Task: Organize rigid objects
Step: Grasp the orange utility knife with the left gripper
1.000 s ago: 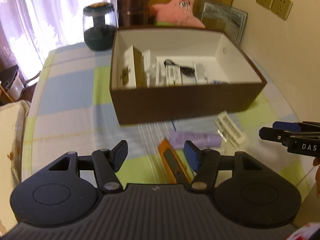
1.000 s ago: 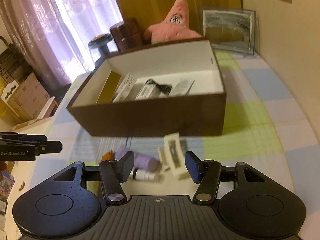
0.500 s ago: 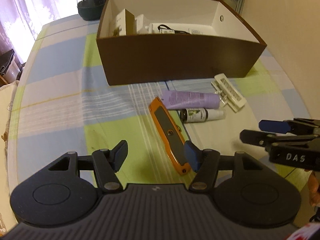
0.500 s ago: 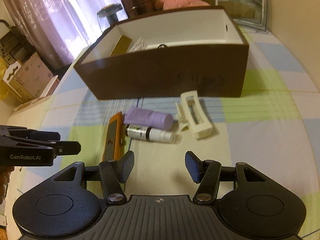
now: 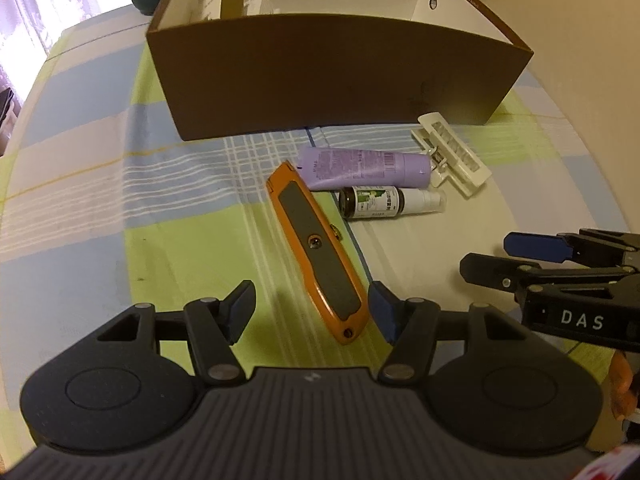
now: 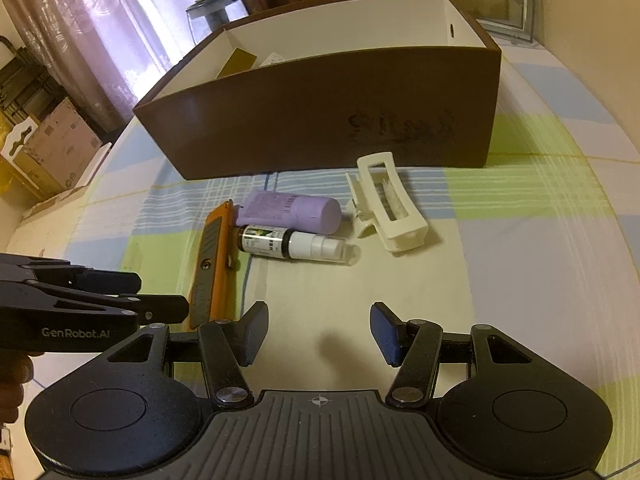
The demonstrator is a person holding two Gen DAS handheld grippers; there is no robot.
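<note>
Four loose items are laid just before the brown box [image 5: 340, 80]: an orange utility knife [image 5: 316, 252], a purple tube [image 5: 364, 166], a small spray bottle [image 6: 294, 244] and a white hair claw [image 6: 386, 206]. The left gripper [image 5: 312, 310] is held wide open about the knife's near end; the right gripper [image 6: 318, 334] is spread open over bare tablecloth [image 6: 520, 280], nothing gripped. A crooked pinch could swing the knife into the bottle touching it. Open room is left rightward; the box wall must be cleared.
</note>
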